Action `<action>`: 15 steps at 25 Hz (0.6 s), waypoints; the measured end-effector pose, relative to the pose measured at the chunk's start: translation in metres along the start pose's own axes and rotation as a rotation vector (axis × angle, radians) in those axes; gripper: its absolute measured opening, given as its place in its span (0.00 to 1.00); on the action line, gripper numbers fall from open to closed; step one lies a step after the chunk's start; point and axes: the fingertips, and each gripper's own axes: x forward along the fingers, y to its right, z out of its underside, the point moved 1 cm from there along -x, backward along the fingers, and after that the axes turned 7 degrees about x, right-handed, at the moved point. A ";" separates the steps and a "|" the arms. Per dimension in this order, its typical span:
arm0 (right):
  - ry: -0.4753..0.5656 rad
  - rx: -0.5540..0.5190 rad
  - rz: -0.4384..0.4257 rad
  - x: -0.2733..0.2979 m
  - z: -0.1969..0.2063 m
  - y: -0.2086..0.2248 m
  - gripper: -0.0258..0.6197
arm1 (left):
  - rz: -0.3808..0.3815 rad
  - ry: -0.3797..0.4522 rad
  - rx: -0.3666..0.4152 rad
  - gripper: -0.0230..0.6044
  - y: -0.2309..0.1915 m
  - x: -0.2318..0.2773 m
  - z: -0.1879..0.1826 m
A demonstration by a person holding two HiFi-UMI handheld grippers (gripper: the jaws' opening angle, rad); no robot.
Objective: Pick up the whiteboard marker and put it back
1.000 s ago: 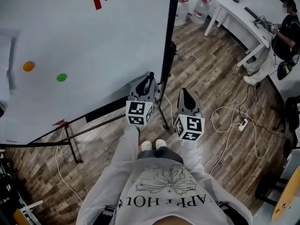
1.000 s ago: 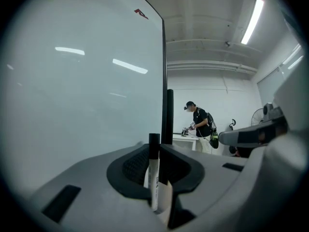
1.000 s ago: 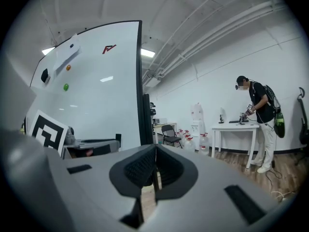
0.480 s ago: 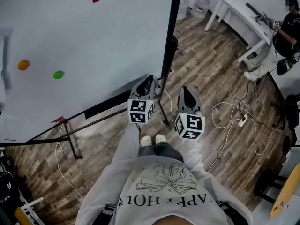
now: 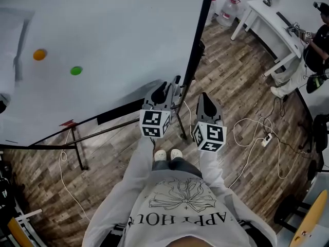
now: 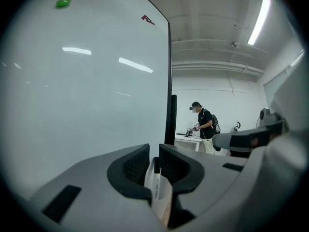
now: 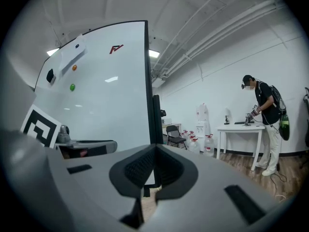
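The whiteboard marker [image 6: 158,190], white with a black cap, stands clamped between the jaws of my left gripper [image 6: 154,161]. In the head view the left gripper [image 5: 165,89] is at the lower right corner of the whiteboard [image 5: 103,40], with the marker [image 5: 176,88] poking out beside its tips. A dark tray strip [image 5: 119,117] runs along the board's bottom edge, just left of the gripper. My right gripper [image 5: 202,99] hovers over the wood floor, right of the board's black frame post. Its jaws [image 7: 154,167] are shut with nothing between them.
An orange magnet [image 5: 39,54] and a green magnet [image 5: 76,70] stick to the board. The board's stand legs [image 5: 77,156] and a white cable [image 5: 64,176] are below. A power strip with cords [image 5: 266,140] lies on the floor. At the far right is a white table [image 5: 272,30] with a person [image 5: 318,42].
Both grippers have edged up toward the board's lower right corner. The head view has swung, so the board and magnets sit further right. The marker now shows beside the left gripper's tips.
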 end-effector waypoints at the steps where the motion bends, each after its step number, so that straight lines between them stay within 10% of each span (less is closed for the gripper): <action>1: 0.005 -0.002 -0.010 0.001 -0.002 -0.003 0.04 | -0.010 0.009 -0.003 0.13 -0.002 -0.005 -0.005; 15: 0.062 -0.034 -0.157 0.016 -0.028 -0.060 0.04 | -0.294 0.095 0.009 0.05 -0.064 -0.096 -0.054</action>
